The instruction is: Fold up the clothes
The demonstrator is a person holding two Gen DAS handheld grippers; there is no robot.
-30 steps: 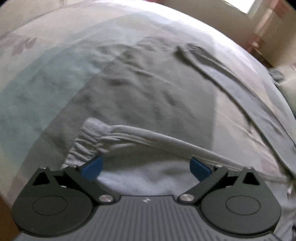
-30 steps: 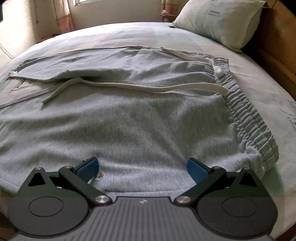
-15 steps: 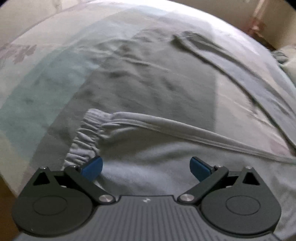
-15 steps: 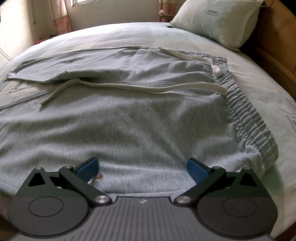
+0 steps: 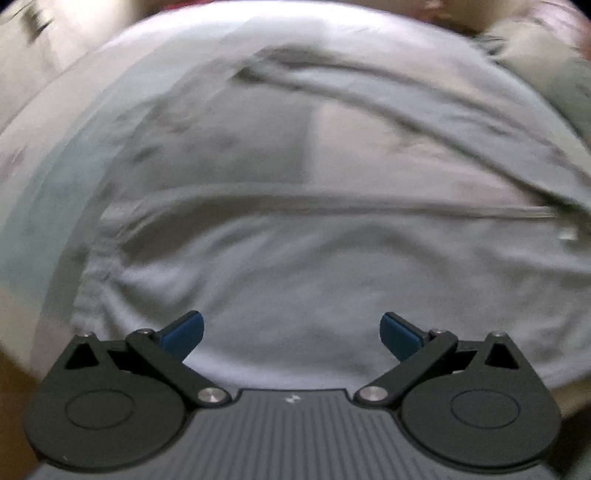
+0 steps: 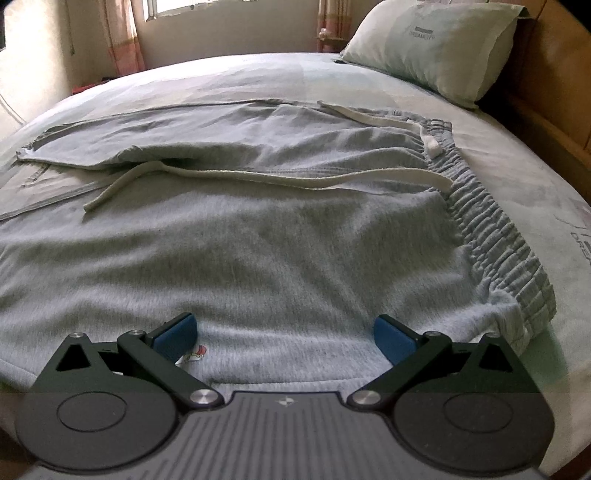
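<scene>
- Left tool (image 5: 291,332): jaws spread wide, gripping nothing, poised just over grey fabric; view heavily blurred.
- Right tool (image 6: 282,334): jaws spread wide, empty, low over the near edge of the grey sweatpants (image 6: 258,251).
- Sweatpants lie flat across the bed (image 6: 535,173), elastic waistband (image 6: 509,251) to the right, white drawstring (image 6: 258,177) trailing across.
- Small printed label (image 6: 192,356) beside the right tool's left finger.
- Pillow (image 6: 436,48) at the headboard; curtained window (image 6: 122,33) beyond.

I read faint grey lettering on the pillow (image 6: 436,44), too small to make out with certainty; the bedsheet (image 6: 576,243) carries cut-off letters "DRE" at its right edge; left wrist view too blurred, nothing legible.
</scene>
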